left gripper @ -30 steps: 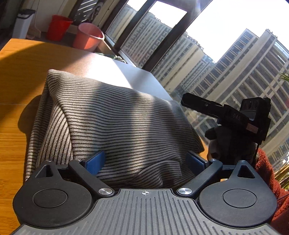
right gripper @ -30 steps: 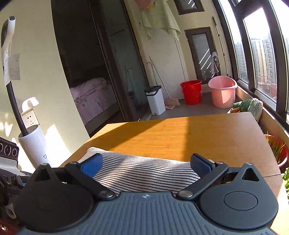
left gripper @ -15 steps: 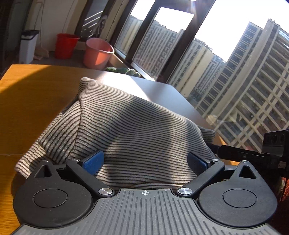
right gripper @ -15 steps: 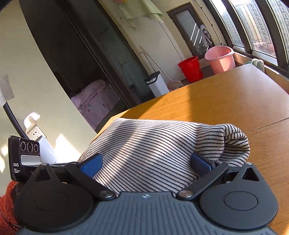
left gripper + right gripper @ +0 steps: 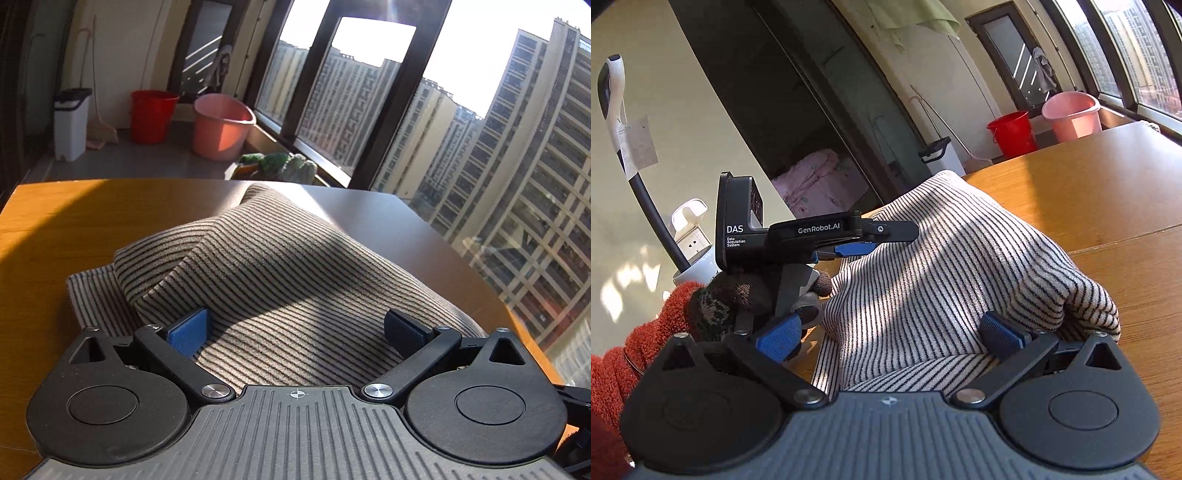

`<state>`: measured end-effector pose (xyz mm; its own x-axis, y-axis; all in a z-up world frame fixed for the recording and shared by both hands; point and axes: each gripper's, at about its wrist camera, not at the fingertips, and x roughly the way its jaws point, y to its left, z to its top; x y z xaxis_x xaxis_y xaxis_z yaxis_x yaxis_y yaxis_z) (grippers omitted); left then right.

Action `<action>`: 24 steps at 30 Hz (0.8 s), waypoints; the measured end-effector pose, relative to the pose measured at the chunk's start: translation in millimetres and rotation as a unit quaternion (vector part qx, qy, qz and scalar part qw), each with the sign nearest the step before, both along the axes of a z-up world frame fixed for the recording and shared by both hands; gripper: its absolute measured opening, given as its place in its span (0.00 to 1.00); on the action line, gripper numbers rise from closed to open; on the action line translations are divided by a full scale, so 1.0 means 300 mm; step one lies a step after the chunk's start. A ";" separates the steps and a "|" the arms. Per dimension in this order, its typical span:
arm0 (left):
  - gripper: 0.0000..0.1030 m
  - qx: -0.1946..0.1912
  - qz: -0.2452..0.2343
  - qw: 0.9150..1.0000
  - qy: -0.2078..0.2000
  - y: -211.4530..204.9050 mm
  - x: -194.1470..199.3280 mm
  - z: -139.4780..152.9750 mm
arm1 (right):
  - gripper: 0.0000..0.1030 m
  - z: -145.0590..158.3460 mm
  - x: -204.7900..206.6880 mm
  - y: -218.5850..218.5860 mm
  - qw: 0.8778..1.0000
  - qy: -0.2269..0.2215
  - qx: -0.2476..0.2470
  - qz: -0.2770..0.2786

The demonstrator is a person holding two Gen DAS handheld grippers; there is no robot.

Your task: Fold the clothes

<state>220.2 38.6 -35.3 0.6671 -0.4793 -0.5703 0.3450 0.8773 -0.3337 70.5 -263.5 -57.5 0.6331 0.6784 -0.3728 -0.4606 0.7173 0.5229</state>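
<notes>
**Left wrist view: a striped garment is being folded on a wooden table**

Left wrist view is showing the table (image 5: 66, 229), wide and wooden, half in sun and half in shade, beside a tall window (image 5: 369, 92). Two buckets (image 5: 221, 127) are standing on the floor beyond it. The garment (image 5: 266, 273), a striped knit, is lying bunched on the table, humped up and doubled over itself, with a flatter layer showing at its left edge.

The left gripper (image 5: 295, 330) is sitting low at the garment's near edge. Its jaws are standing wide apart with cloth lying between them; neither pad is pinching it. In the right wrist view this gripper (image 5: 866, 240) is appearing side-on at the garment's (image 5: 945, 280) far side, held by a gloved hand (image 5: 738, 302).

The right gripper (image 5: 890, 334) is sitting at its own edge of the cloth. Its jaws are also wide apart, the cloth mounding between them and a fold drooping over the right pad.

Judging from this, the fold is being laid down but is still puffy. Doing it well would probably mean lowering both edges together, keeping them level, then pressing the hump flat so the layers are lining up.
</notes>
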 end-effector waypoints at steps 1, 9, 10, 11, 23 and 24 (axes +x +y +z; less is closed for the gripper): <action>0.99 -0.017 0.007 1.000 0.005 0.021 -0.015 0.010 | 1.00 -0.002 -0.004 -0.003 1.000 -0.001 0.004 -0.002; 0.99 -0.132 0.007 0.990 0.040 0.171 -0.182 -0.001 | 1.00 -0.015 0.016 -0.036 0.999 0.012 0.051 -0.012; 0.99 -0.142 0.005 0.989 0.039 0.181 -0.195 -0.005 | 1.00 -0.016 0.016 -0.035 0.998 0.012 0.052 -0.013; 0.99 -0.153 0.003 0.988 0.038 0.190 -0.207 -0.008 | 1.00 -0.016 0.016 -0.033 0.998 0.012 0.052 -0.015; 1.00 -0.199 -0.057 0.975 0.074 0.121 -0.240 -0.093 | 1.00 0.118 0.006 -0.047 0.997 -0.043 -0.050 -0.036; 1.00 -0.198 -0.054 0.976 0.078 0.118 -0.234 -0.107 | 1.00 0.131 0.010 -0.053 0.995 -0.045 -0.068 -0.049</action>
<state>150.1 73.9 -67.4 0.5196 -0.7453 -0.4178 0.3460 0.6307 -0.6946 73.5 -279.5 -18.2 0.7290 0.5588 -0.3954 -0.4253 0.8223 0.3780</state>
